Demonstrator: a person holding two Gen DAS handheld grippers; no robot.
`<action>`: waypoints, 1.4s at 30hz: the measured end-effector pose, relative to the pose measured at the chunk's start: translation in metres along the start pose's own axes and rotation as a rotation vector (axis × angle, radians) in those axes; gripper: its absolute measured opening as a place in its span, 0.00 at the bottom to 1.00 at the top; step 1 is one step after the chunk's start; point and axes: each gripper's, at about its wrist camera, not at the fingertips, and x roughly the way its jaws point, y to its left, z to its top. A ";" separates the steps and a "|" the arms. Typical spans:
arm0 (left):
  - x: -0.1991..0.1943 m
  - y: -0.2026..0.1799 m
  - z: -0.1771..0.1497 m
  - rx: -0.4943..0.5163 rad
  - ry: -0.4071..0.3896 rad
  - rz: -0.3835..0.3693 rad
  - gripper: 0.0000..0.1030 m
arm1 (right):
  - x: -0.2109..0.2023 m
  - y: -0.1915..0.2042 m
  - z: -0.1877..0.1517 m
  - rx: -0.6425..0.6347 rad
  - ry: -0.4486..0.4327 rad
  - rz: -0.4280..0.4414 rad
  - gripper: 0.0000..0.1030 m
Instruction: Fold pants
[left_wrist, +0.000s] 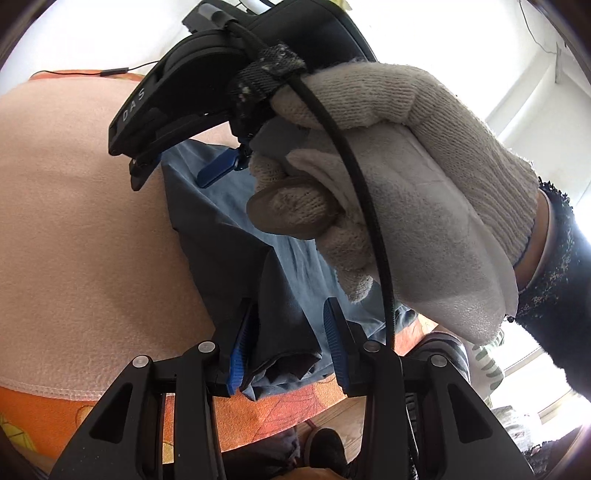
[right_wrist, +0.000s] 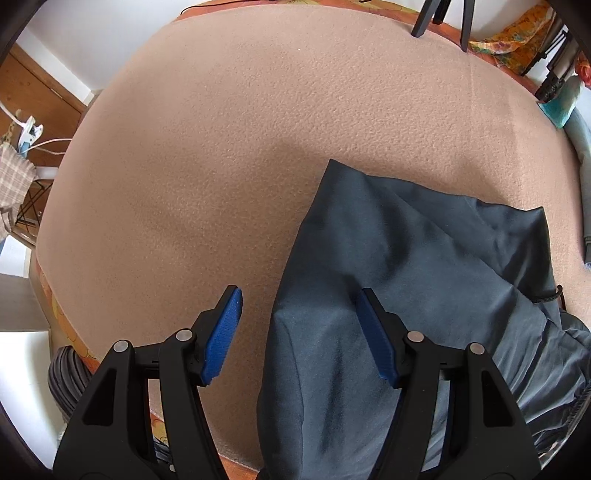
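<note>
- Dark slate-blue fabric pants (right_wrist: 406, 258) are lying on a peach fleece blanket (right_wrist: 258, 129), towards its near right part, with one pointed corner reaching furthest onto the blanket.
- Left gripper (left_wrist: 288, 343) is holding a bunched fold of the pants between its blue ribbed fingers (left_wrist: 238, 347); both pads are pressing the cloth, at the near edge of the surface.
- Right gripper (right_wrist: 299, 336) is hovering over the pants' left edge, pointing steeply downward. Its fingers (right_wrist: 223, 336) are standing wide apart, gripping nothing; the left pad is over bare blanket, the right pad over cloth.
- In the left wrist view the right gripper (left_wrist: 184, 162) is seen from the side, carried by a hand in a white knitted glove (left_wrist: 406, 166), with a black cable (left_wrist: 362, 184) running across the glove.
- An orange leaf-patterned cover (left_wrist: 258, 406) is showing under the blanket's near edge.
- Black tripod legs (right_wrist: 439, 18) are standing at the far right of the blanket.
</note>
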 end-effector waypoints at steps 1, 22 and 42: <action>-0.001 0.000 -0.001 0.003 -0.001 0.002 0.34 | 0.002 0.003 -0.001 -0.014 0.004 -0.010 0.64; -0.023 -0.014 0.004 -0.060 -0.071 -0.107 0.11 | -0.073 -0.076 -0.044 0.105 -0.181 0.196 0.04; 0.037 -0.129 0.045 0.149 0.001 -0.312 0.09 | -0.190 -0.198 -0.099 0.244 -0.434 0.242 0.04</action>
